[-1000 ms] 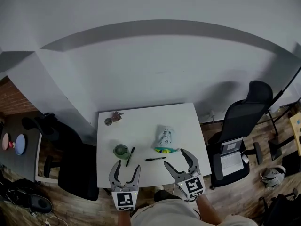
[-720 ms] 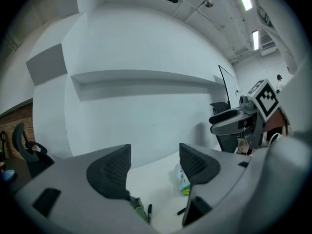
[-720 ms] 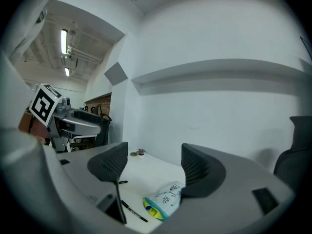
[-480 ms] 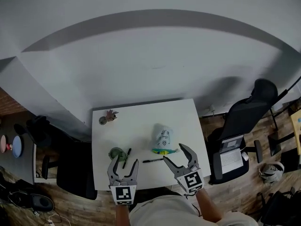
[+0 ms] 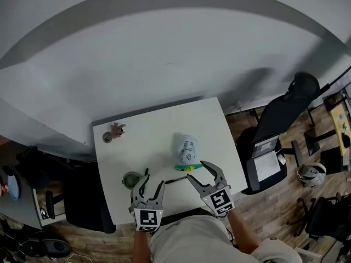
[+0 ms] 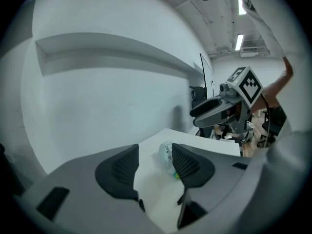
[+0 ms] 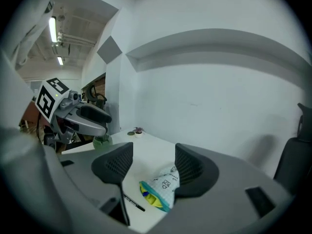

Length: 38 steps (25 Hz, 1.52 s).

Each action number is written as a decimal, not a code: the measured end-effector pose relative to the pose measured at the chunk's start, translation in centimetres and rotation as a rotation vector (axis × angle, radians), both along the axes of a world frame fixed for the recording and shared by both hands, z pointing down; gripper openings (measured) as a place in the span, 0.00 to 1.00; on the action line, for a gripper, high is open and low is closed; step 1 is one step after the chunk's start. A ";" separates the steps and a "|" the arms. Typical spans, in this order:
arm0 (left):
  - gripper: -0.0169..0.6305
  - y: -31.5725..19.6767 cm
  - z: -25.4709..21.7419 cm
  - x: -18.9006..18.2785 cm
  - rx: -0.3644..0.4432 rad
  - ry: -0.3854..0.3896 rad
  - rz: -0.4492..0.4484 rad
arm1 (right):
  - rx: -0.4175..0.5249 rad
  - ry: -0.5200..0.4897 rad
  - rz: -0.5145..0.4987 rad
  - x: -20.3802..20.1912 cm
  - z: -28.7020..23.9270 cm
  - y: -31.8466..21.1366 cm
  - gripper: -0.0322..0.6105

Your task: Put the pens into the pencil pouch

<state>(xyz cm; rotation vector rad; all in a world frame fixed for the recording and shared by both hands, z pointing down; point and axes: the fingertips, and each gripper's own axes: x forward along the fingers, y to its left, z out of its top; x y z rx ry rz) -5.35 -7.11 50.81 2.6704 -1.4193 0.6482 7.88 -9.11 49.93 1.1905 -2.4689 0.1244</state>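
Observation:
A light patterned pencil pouch (image 5: 185,151) with a yellow-green mouth lies on the white table (image 5: 219,130). One black pen (image 5: 174,178) lies in front of the pouch. A second black pen (image 5: 146,175) lies beside a green cup (image 5: 131,179). My left gripper (image 5: 152,182) hovers at the near edge by the second pen, jaws closing with nothing between them. My right gripper (image 5: 196,170) hovers just before the pouch, jaws also closing on nothing. In the right gripper view the pouch (image 7: 161,188) and a pen (image 7: 132,202) lie below the gripper (image 7: 148,168). The left gripper view shows the pouch (image 6: 166,155) beyond the gripper (image 6: 155,167).
A small potted plant (image 5: 112,131) stands at the table's far left corner. A black office chair (image 5: 279,119) is right of the table and a dark chair (image 5: 82,196) left of it. A white wall runs behind the table.
Both grippers have come down and forward over the table's near edge. Their jaws stand narrower than before. The head view has tilted, so the table sits higher in it.

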 end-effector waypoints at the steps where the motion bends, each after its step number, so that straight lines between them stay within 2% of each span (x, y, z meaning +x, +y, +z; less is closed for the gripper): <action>1: 0.35 0.0 0.6 0.3 -0.015 0.000 0.025 | -0.015 0.008 0.004 -0.2 0.7 0.0 0.47; 7: 0.32 0.9 4.2 2.8 -0.087 -0.007 0.179 | -0.088 0.061 0.039 -0.4 4.1 0.9 0.44; 12: 0.29 1.4 7.7 4.3 -0.160 -0.016 0.247 | -0.134 0.096 0.066 0.6 6.3 1.5 0.44; 19: 0.26 2.1 12.0 5.3 -0.244 -0.063 0.268 | -0.205 0.145 0.025 1.8 10.2 2.8 0.42; 24: 0.25 2.6 15.5 5.2 -0.308 -0.107 0.259 | -0.261 0.188 -0.045 1.7 12.7 3.3 0.41; 38: 0.20 3.6 21.7 4.7 -0.423 -0.228 0.268 | -0.305 0.266 -0.152 2.7 16.6 2.4 0.39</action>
